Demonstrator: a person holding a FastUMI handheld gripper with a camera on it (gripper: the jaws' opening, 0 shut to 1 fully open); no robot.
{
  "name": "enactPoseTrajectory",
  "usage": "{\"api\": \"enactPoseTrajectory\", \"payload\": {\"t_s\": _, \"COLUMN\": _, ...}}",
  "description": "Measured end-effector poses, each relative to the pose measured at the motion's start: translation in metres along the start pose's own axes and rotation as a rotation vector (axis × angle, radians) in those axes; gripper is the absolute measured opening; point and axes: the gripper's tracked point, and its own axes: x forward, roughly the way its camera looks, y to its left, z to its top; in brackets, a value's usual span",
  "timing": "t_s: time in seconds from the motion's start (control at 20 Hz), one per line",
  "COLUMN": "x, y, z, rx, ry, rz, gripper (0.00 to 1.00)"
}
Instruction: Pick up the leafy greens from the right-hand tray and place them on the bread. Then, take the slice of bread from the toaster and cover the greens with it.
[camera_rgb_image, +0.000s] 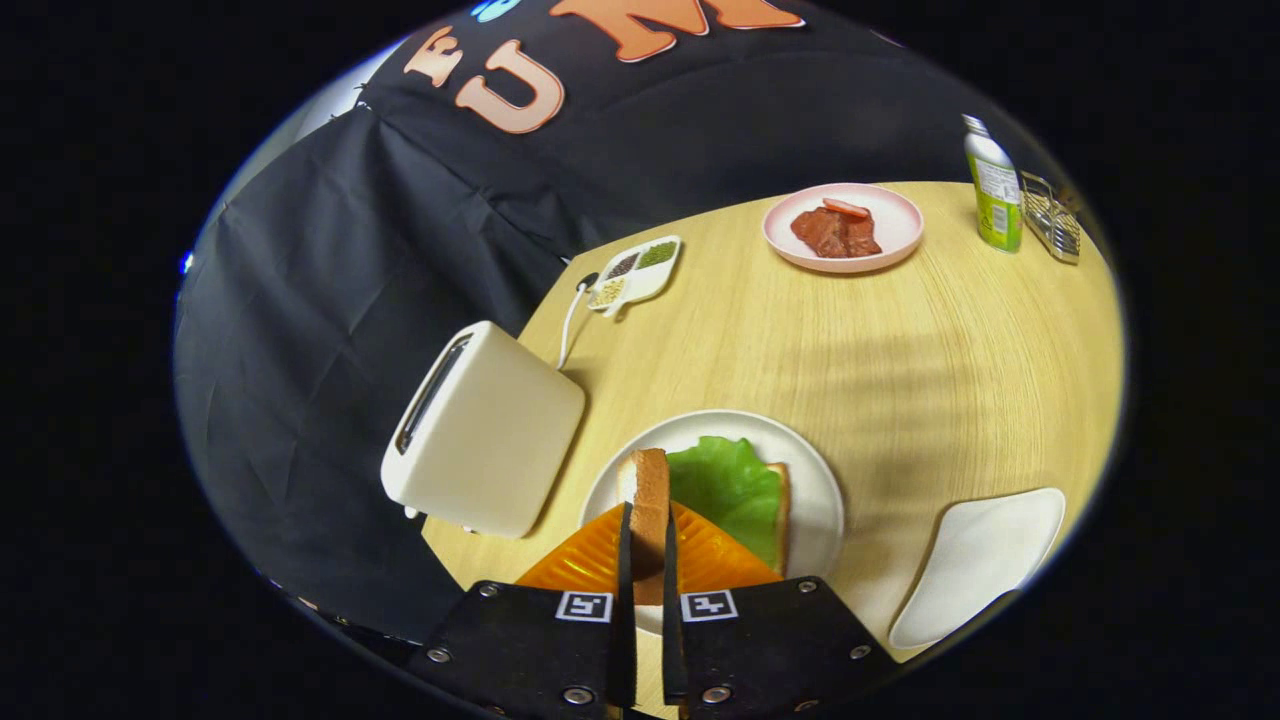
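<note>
the gripper is pinching a slice of bread on edge between its two fingers, both fingers pressing against the slice's flat faces. the slice is standing upright, its crust edge facing the camera and its far end projecting beyond the fingertips.

the held slice is hanging over a white round plate lying directly ahead of the fingers on the wooden table. on that plate the leafy greens are resting on a lower slice of bread, whose crust is showing along the right side of the leaf. the greens are sitting just to the right of the held slice and slightly beyond the fingertips. whether the held slice is touching the leaf or the plate cannot be told.

the white toaster is standing to the left of the plate, close beside it, its slot facing up and to the left. the right-hand tray, white and bare, is lying to the right of the plate, apart from it.

farther back, a pink plate is holding pieces of reddish meat. a divided dish of seasonings is sitting near the table's far left edge, and a green bottle is standing beside a wire rack at the far right.
</note>
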Motion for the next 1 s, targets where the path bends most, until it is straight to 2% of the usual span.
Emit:
{"api": "enactPoseTrajectory", "payload": {"t_s": 0.1, "x": 0.003, "y": -0.007, "z": -0.002, "rx": 0.003, "ry": -0.004, "rz": -0.007, "gripper": 0.11}}
{"api": "enactPoseTrajectory", "payload": {"t_s": 0.2, "x": 0.002, "y": -0.013, "z": -0.001, "rx": -0.025, "ry": -0.027, "rz": -0.022, "gripper": 0.15}}
{"api": "enactPoseTrajectory", "payload": {"t_s": 0.25, "x": 0.002, "y": -0.016, "z": 0.002, "rx": -0.060, "ry": -0.044, "rz": -0.041, "gripper": 0.22}}
{"api": "enactPoseTrajectory", "payload": {"t_s": 0.5, "x": -0.009, "y": -0.039, "z": 0.014, "rx": -0.181, "ry": -0.132, "rz": -0.165, "gripper": 0.41}}
{"api": "enactPoseTrajectory", "payload": {"t_s": 0.65, "x": -0.031, "y": -0.039, "z": 0.035, "rx": -0.220, "ry": -0.248, "rz": -0.202, "gripper": 0.57}}
{"api": "enactPoseTrajectory", "payload": {"t_s": 0.75, "x": -0.055, "y": -0.040, "z": 0.050, "rx": -0.260, "ry": -0.332, "rz": -0.243, "gripper": 0.64}}
{"api": "enactPoseTrajectory", "payload": {"t_s": 1.0, "x": -0.125, "y": -0.030, "z": 0.089, "rx": -0.338, "ry": -0.591, "rz": -0.324, "gripper": 0.75}}
